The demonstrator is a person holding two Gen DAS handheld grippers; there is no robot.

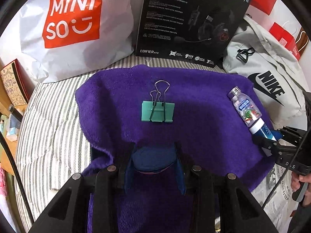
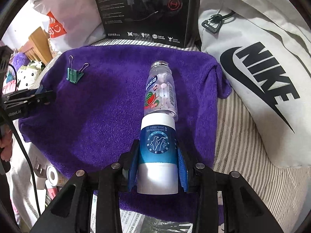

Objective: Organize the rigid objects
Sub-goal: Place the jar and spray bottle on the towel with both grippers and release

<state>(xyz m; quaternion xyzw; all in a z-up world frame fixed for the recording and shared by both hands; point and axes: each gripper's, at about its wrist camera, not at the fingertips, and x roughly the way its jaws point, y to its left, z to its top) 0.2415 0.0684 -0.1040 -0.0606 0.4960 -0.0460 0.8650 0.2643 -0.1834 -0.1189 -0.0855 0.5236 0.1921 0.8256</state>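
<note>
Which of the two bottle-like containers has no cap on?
The clear candy bottle lying on the purple towel: its threaded mouth is bare. The blue-and-white container in the right tool shows no open mouth.

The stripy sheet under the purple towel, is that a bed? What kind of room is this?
Probably a bedroom at home. The purple towel lies on a striped sheet like bedding, with a Miniso shopping bag, a Nike bag and a headset box piled behind it.
</note>
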